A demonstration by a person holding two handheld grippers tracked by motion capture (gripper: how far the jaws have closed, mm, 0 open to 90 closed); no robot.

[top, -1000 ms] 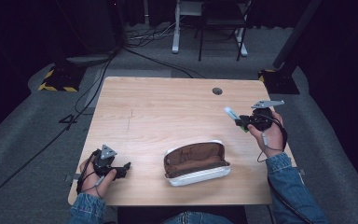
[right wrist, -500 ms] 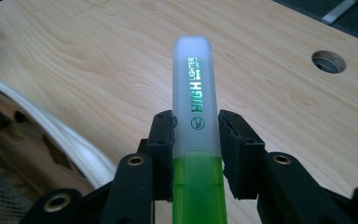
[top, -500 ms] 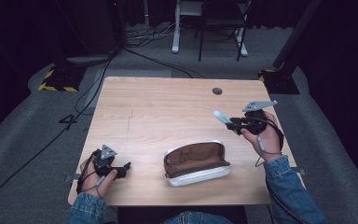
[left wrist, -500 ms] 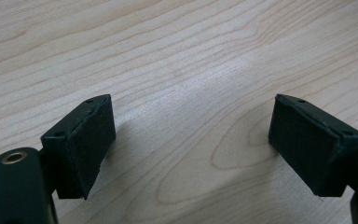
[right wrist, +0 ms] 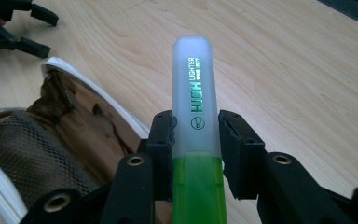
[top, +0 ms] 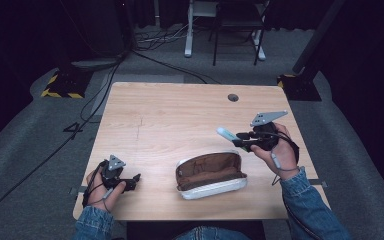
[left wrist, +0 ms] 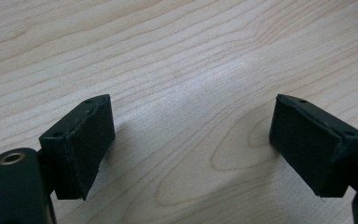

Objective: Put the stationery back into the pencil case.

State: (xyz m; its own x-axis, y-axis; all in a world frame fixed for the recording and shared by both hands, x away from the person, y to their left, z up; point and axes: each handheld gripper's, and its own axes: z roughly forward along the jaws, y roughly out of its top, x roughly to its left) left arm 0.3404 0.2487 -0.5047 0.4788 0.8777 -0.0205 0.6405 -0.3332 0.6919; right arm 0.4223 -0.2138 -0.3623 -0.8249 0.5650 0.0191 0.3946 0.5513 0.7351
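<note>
Here, in the high view, the right gripper (top: pixel 236 137) at right of centre pinches a highlighter (top: pixel 225 133) above the table (top: pixel 180 110), just up and right of the open pouch (top: pixel 210 174), while the left gripper (top: pixel 130 181) sits lower left. In the left gripper view, its jaws stand wide apart over bare wood, holding nothing. In the right gripper view, the jaws clamp the highlighter (right wrist: pixel 195 112) at centre, with the pouch (right wrist: pixel 51 135) at lower left.

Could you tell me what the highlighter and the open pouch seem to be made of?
Highlighter: plastic, apparently; frosted translucent cap, glossy green barrel, printed lettering. Pouch: seemingly soft fabric; brown creased lining, a mesh pocket, smooth white outside, perhaps leatherette.
</note>
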